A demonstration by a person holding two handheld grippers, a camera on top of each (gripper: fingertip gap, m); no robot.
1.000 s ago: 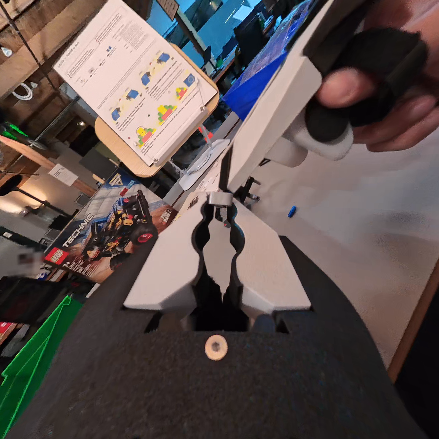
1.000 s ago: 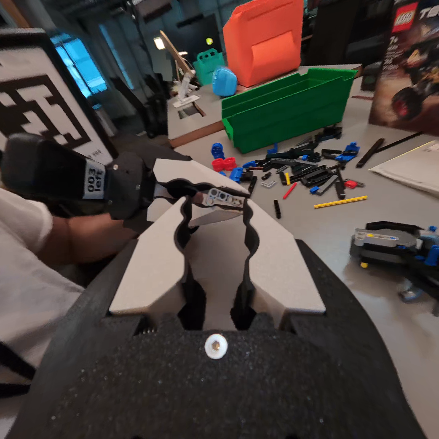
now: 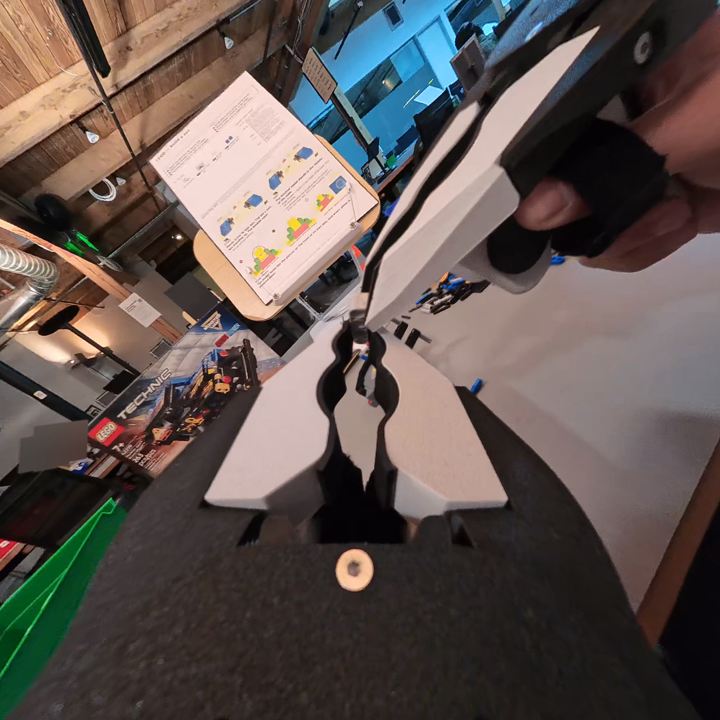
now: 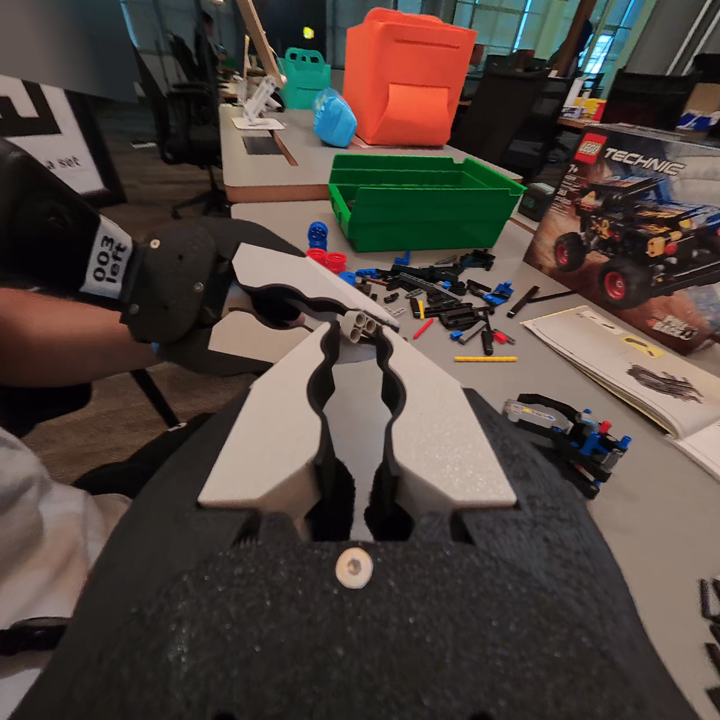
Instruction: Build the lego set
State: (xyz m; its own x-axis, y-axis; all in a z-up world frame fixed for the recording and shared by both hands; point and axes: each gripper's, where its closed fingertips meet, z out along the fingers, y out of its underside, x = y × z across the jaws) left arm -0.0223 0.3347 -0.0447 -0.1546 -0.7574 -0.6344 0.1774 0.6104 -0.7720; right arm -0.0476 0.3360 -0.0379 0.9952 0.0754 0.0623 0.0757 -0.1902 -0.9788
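A light grey Lego beam with holes [image 4: 360,325] is held in the air above the table's near-left corner. My left gripper [image 3: 358,339] is shut on it; in the right wrist view it reaches in from the left [image 4: 370,321]. My right gripper [image 4: 357,331] has its two tips closed on the beam's near end. In the left wrist view it comes down from the upper right [image 3: 364,311], tip to tip with the left one. A part-built black, grey and blue model [image 4: 565,432] lies on the table to the right.
A pile of loose pieces [image 4: 440,296], red wheels [image 4: 327,259] and a yellow axle [image 4: 485,359] lie mid-table. Behind stand a green bin [image 4: 420,202] and an orange container [image 4: 405,78]. The set's box [image 4: 631,233] and an open booklet [image 4: 623,366] are at right. A sheet on a stand [image 3: 272,187] is beyond. Less than 4 cm separates the two grippers' tips.
My right gripper has narrowed from wide open onto the beam's end. The beam has turned end-on to the right camera. Both grippers have shifted while staying tip to tip.
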